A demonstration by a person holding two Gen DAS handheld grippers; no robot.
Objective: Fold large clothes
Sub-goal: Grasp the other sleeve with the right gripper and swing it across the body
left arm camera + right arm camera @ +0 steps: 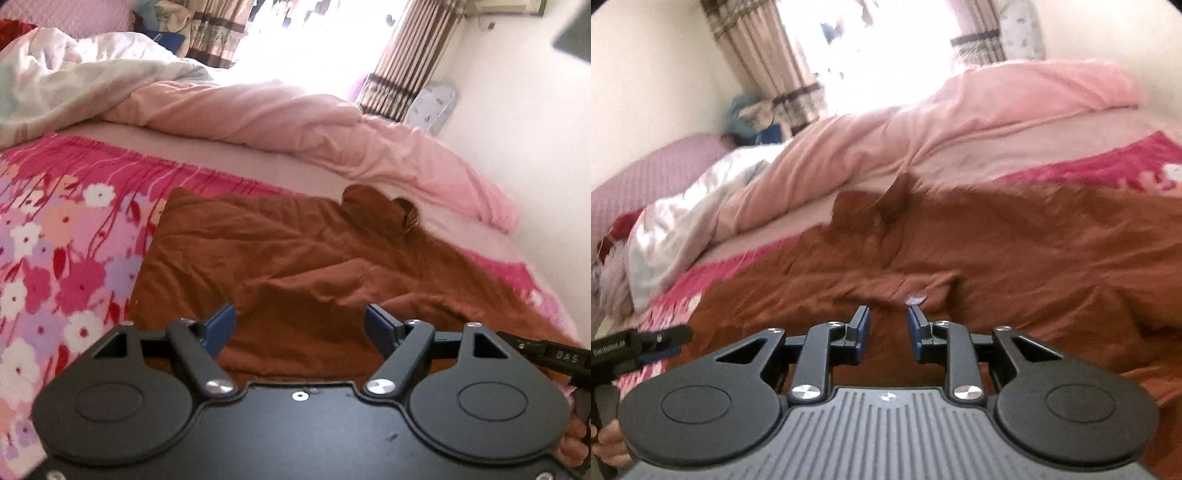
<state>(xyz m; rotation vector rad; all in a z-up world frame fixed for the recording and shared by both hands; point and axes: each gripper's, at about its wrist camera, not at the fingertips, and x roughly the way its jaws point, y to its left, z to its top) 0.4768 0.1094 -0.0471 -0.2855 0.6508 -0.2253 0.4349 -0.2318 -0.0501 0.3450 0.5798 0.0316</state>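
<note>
A large brown garment (295,258) lies spread and wrinkled on the flowered pink bed sheet (55,258). Its collar end (380,206) is bunched at the far side. My left gripper (300,319) hovers over the garment's near edge, open wide with nothing between its blue pads (221,323). In the right wrist view the same garment (1015,251) fills the middle, with a pale button (915,298) on its front. My right gripper (888,315) is just short of that button. Its jaws stand a narrow gap apart, and no cloth is pinched between them.
A rumpled pink quilt (314,125) and a white one (92,74) are heaped along the bed's far side. Striped curtains (406,66) frame a bright window, and a white wall (517,147) closes the right. The other gripper's handle (624,347) and a hand show at the left edge.
</note>
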